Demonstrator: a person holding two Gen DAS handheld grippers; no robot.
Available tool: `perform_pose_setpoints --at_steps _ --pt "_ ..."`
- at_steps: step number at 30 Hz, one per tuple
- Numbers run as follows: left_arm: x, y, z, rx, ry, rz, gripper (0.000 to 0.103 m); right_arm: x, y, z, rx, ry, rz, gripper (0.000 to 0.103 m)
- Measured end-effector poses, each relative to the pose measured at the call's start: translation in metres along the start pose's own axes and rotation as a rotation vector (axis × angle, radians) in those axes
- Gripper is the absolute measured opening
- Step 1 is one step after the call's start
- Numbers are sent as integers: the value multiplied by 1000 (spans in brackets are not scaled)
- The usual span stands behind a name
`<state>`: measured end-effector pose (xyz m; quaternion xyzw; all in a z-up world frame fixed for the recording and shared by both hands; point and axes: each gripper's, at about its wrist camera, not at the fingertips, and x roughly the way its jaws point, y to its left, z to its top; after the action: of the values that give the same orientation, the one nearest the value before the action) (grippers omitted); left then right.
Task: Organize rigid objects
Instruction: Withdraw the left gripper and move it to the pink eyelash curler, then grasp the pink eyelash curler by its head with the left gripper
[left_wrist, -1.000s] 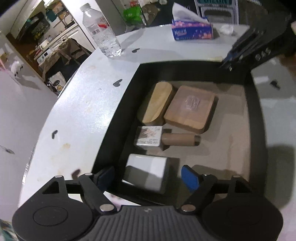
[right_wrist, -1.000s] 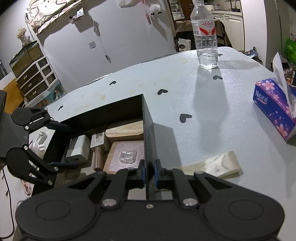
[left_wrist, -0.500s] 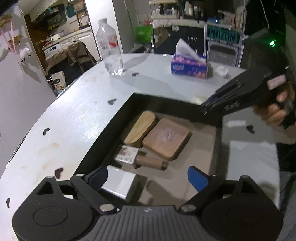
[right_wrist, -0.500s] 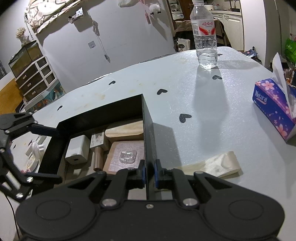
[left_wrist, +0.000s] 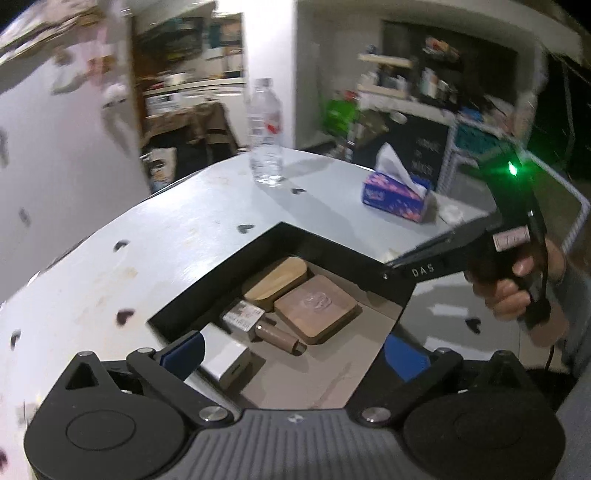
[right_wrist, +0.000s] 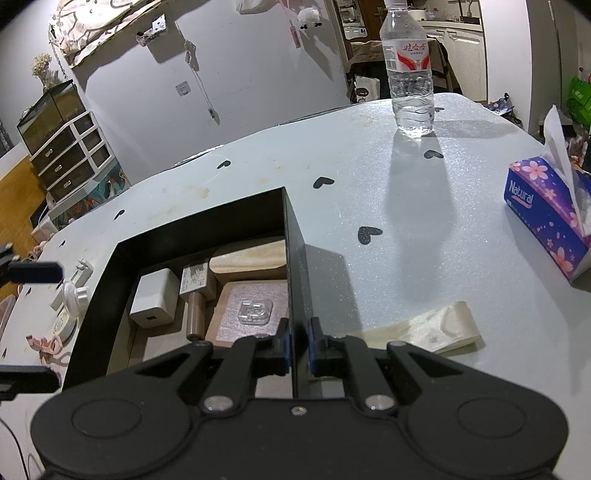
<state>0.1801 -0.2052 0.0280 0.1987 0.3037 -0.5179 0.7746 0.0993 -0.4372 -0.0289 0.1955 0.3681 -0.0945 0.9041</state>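
A black open box (right_wrist: 295, 258) (left_wrist: 221, 273) sits on the white table. It holds a white charger block (right_wrist: 153, 297) (left_wrist: 229, 360), a small printed box (right_wrist: 195, 278) (left_wrist: 242, 314), a brown cylinder (right_wrist: 195, 314) (left_wrist: 280, 338), a pale oval wooden piece (right_wrist: 251, 256) (left_wrist: 277, 278) and a square wooden block with a clear hook (right_wrist: 247, 310) (left_wrist: 316, 308). My right gripper (right_wrist: 296, 341) is shut on the box's right wall. My left gripper (left_wrist: 291, 354) is open and empty, held above the box's near end.
A water bottle (right_wrist: 408, 70) (left_wrist: 266, 140) stands at the table's far side. A tissue box (right_wrist: 546, 221) (left_wrist: 395, 192) is at the right. A folded pale strip (right_wrist: 424, 328) lies beside the box. A round white item (right_wrist: 75, 295) and small clutter lie left of the box.
My left gripper has drawn back and risen away from the box, leaving the white charger block inside. My right gripper has kept its hold on the box wall.
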Motion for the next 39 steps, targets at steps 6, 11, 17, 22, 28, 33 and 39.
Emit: perform_pose_setpoints --at_steps 6,11,17,22,28,33,39 --pt "-15 4 -13 -163 -18 74 103 0 0 0 2 0 1 10" --pt "-26 9 -30 -265 -54 174 103 -1 0 0 3 -1 2 10" --pt "-38 23 -60 -407 -80 323 103 -1 0 0 1 0 4 10" --pt "-49 37 -88 -544 -90 432 103 -1 0 0 2 1 5 10" --pt "-64 49 -114 -644 -107 612 103 -1 0 0 1 0 4 10" --pt "-67 54 -127 -645 -103 728 103 -1 0 0 2 1 4 10" --pt "-61 65 -141 -642 -53 788 103 0 1 -1 0 3 -2 10"
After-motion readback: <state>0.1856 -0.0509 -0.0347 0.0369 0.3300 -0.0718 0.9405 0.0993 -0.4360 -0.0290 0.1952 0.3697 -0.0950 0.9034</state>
